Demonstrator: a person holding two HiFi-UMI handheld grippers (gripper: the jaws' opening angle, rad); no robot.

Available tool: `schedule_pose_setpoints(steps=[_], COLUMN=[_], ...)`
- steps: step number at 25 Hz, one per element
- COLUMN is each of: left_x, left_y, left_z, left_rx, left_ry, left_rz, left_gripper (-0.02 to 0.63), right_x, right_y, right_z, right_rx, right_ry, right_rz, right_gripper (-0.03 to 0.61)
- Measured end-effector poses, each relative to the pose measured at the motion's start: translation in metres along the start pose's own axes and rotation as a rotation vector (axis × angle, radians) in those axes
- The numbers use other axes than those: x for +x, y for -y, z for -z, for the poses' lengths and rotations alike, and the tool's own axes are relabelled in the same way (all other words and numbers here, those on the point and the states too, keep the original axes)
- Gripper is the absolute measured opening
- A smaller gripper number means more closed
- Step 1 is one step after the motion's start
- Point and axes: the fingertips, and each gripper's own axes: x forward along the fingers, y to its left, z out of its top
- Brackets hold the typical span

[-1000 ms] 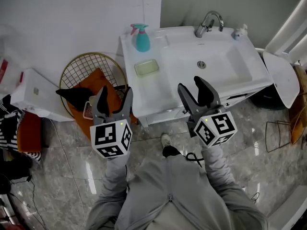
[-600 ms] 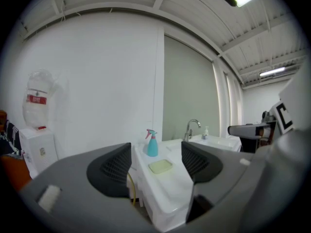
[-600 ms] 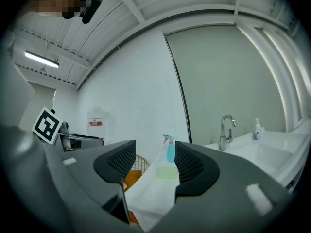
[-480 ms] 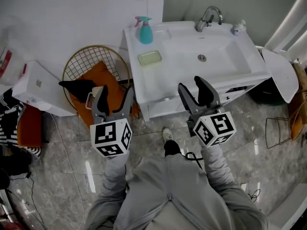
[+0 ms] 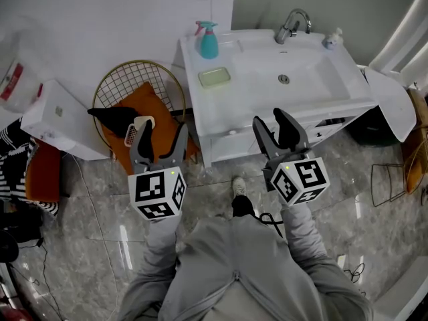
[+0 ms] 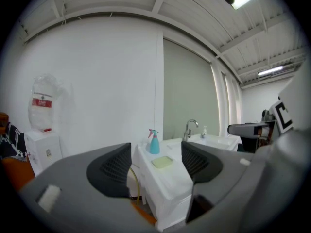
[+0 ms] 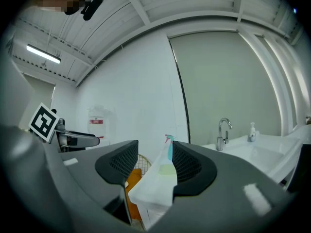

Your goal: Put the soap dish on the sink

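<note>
The pale green soap dish (image 5: 215, 77) lies on the left ledge of the white sink (image 5: 314, 102), just in front of a teal spray bottle (image 5: 208, 42). In the left gripper view the soap dish (image 6: 162, 162) shows between the jaws, far off. My left gripper (image 5: 159, 138) is open and empty, held over the floor left of the sink. Open and empty too, my right gripper (image 5: 275, 127) hovers at the sink's front edge. The right gripper view shows the dish (image 7: 165, 169) faintly between its jaws.
A chrome tap (image 5: 291, 25) and a small soap bottle (image 5: 331, 40) stand at the sink's back. A gold wire basket (image 5: 127, 92) holding orange cloth and a brush sits left of the sink. A white box (image 5: 57, 120) lies further left. A white lid (image 5: 390, 105) is at the right.
The head view has drawn back from the sink, which now sits higher and smaller. Both grippers stay open and empty, now further from the dish.
</note>
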Motion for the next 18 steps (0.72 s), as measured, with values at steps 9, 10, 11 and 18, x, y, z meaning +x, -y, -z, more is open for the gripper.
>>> schedule_pose_setpoints(steps=[9,10,11,18], left_x=[-0.012,-0.013,-0.013,-0.019], left_y=[-0.006,-0.006,-0.006,-0.007], left_z=[-0.002,-0.001,-0.001,-0.001], left_rx=[0.0,0.0,0.0,-0.003], left_ry=[0.009,0.009,0.01,0.01], left_rz=[-0.004,-0.005,-0.005,-0.006], left_gripper=[0.348,0.348,0.348,0.348], right_x=[-0.006,-0.006,-0.006,-0.011], right_y=[-0.01,-0.011,-0.011,-0.013], right_z=[-0.002,-0.001,-0.001,-0.001], right_rx=[-0.011,-0.012,-0.012,-0.012], right_ry=[-0.002,-0.003,-0.003,-0.007], right_rz=[0.008,0.009,0.011,0.02], right_gripper=[0.221,0.221,0.221,0.221])
